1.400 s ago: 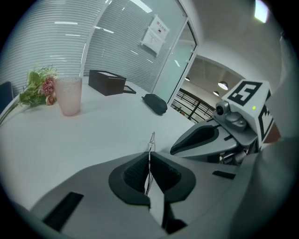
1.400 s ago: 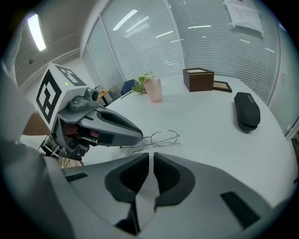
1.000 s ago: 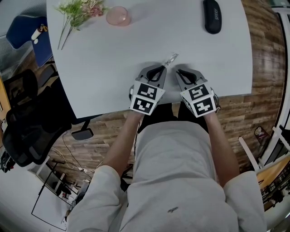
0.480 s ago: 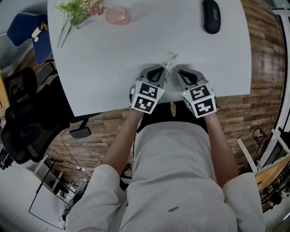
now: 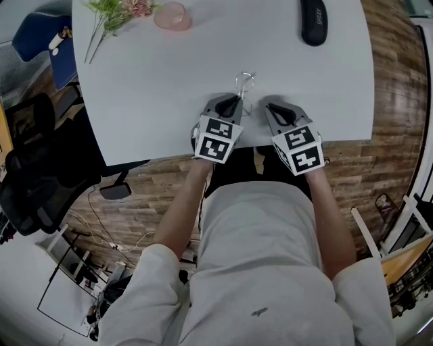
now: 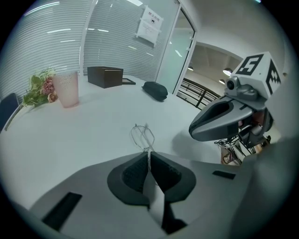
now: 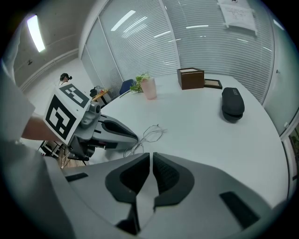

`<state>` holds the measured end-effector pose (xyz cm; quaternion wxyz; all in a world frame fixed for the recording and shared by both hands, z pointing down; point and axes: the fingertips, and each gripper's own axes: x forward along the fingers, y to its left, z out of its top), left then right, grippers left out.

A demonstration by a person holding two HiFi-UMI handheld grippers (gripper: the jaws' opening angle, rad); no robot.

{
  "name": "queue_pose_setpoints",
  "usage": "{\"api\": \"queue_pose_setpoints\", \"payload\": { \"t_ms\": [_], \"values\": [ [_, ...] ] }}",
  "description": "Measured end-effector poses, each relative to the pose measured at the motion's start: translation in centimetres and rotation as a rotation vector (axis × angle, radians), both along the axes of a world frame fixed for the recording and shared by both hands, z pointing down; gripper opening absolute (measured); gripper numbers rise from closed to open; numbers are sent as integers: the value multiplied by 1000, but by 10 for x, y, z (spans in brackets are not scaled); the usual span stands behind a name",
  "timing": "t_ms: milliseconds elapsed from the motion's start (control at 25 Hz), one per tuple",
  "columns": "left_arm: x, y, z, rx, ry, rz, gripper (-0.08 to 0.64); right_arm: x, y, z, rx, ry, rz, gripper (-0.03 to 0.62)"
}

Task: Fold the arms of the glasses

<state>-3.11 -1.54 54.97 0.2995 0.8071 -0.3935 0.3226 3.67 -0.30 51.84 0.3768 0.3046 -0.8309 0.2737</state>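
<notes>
Pinching with the left claw [image 6: 148, 154], pads pressed together on one thin wire arm of the glasses [image 6: 142, 136]. Holding the glasses low over the white surface [image 5: 155, 88], close to its near edge, with the round wire rims poking forward past the claw tips. Resting on the surface or hanging just above it, impossible to say. Hovering the right claw [image 7: 152, 155] just to the right of the glasses, pads drawn together to a narrow slit, gripping nothing and not touching the frame. Pointing both claws forward and steeply down, side by side, with the marker cubes turned back toward the person's body. Sharing the surface with a dark case [image 5: 314, 20] far off at the back right, a pink cup [image 5: 172, 15] at the back left and a bunch of flowers [image 5: 111, 10] lying just beside the cup, all well apart from the glasses. Showing, in both claw views, a brown box [image 7: 190, 78] standing farther back between cup and case.
</notes>
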Motion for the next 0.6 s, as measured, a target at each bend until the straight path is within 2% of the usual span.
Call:
{"api": "queue_pose_setpoints", "payload": {
  "t_ms": [600],
  "values": [
    [-8, 23, -37, 76, -9, -184, 26, 10, 23, -24, 64, -44, -122, 28]
  ]
}}
